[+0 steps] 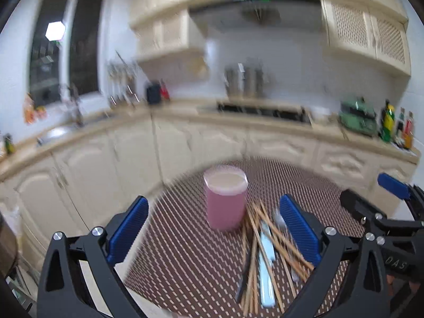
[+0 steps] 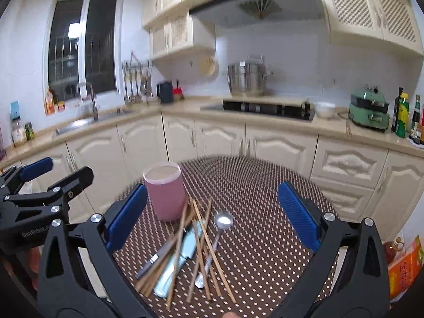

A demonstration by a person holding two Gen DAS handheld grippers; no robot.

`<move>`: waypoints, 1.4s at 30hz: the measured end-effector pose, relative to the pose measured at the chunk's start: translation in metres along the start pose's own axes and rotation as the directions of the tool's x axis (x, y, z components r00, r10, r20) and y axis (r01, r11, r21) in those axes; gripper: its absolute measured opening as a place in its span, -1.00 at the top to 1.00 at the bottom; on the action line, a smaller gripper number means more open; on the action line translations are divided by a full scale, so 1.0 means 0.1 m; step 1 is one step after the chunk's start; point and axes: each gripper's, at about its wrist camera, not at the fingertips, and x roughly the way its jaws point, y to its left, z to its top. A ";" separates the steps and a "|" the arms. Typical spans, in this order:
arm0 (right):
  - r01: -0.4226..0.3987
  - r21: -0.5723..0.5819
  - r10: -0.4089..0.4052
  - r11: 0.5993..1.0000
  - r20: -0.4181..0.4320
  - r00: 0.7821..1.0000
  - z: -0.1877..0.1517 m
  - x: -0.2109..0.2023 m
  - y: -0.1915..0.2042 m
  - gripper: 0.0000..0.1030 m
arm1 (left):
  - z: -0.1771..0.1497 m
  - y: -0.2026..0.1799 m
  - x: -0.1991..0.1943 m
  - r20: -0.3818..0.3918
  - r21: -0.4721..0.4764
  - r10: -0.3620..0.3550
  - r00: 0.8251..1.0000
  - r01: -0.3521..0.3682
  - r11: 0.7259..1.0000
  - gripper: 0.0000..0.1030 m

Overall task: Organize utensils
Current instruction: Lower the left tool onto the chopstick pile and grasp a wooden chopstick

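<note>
Legible markings: two, both on gripper bodies.
The left gripper [image 2: 43,175] body carries white lettering "GenRobot", its end cut off, in the right wrist view. The right gripper [image 1: 371,193] body carries "DAS" in the left wrist view.

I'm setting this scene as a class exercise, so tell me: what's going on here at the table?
A person holds two tongs over a round dotted table. Both the left tongs and right tongs are open and hold nothing. A pink cup stands upright, apparently empty. Beside it lies a loose heap of wooden chopsticks, a metal spoon and a pale blue knife. Nothing is sorted yet.
</note>
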 end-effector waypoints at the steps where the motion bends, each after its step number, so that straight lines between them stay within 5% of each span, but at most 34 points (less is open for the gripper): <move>1: 0.011 -0.001 -0.011 1.000 -0.034 0.999 -0.04 0.09 -0.04 -0.88 | -0.02 0.03 0.11 -0.042 -0.010 -0.020 0.999 0.020 1.000 -0.89; 4: 0.030 -0.004 -0.030 1.000 -0.105 0.994 -0.15 0.27 -0.12 -0.88 | -0.13 0.13 0.51 -0.200 -0.052 -0.078 0.977 0.069 0.996 -0.89; 7: 0.046 -0.002 -0.046 0.999 -0.180 0.983 -0.27 0.46 -0.22 -0.88 | -0.26 0.24 0.87 -0.339 -0.088 -0.124 0.933 0.100 0.991 -0.87; 12: 0.065 0.003 -0.062 0.998 -0.281 0.958 -0.49 0.74 -0.39 -0.88 | -0.45 0.23 1.27 -0.456 -0.133 -0.189 0.870 0.143 0.981 -0.35; 17: 0.061 0.014 -0.053 0.998 -0.336 0.940 -0.63 0.90 -0.48 -0.88 | -0.56 -0.06 1.40 -0.498 -0.080 -0.204 0.843 0.190 0.979 -0.06; 22: 0.064 0.024 -0.051 0.998 -0.366 0.929 -0.71 0.99 -0.58 -0.88 | -0.58 -0.35 1.49 -0.529 0.005 -0.183 0.829 0.218 0.976 0.25; 30: 0.055 0.057 -0.029 0.997 -0.383 0.923 -0.74 1.04 -0.67 -0.88 | -0.63 -0.63 1.64 -0.554 0.149 -0.084 0.828 0.198 0.969 0.44; 32: 0.051 0.061 -0.023 0.997 -0.385 0.922 -0.75 1.06 -0.69 -0.88 | -0.64 -0.67 1.70 -0.564 0.164 -0.064 0.823 0.187 0.969 0.70; 42: 0.044 0.072 -0.011 0.996 -0.400 0.916 -0.77 1.11 -0.75 -0.88 | -0.64 -0.71 1.78 -0.575 0.146 -0.086 0.813 0.206 0.968 0.79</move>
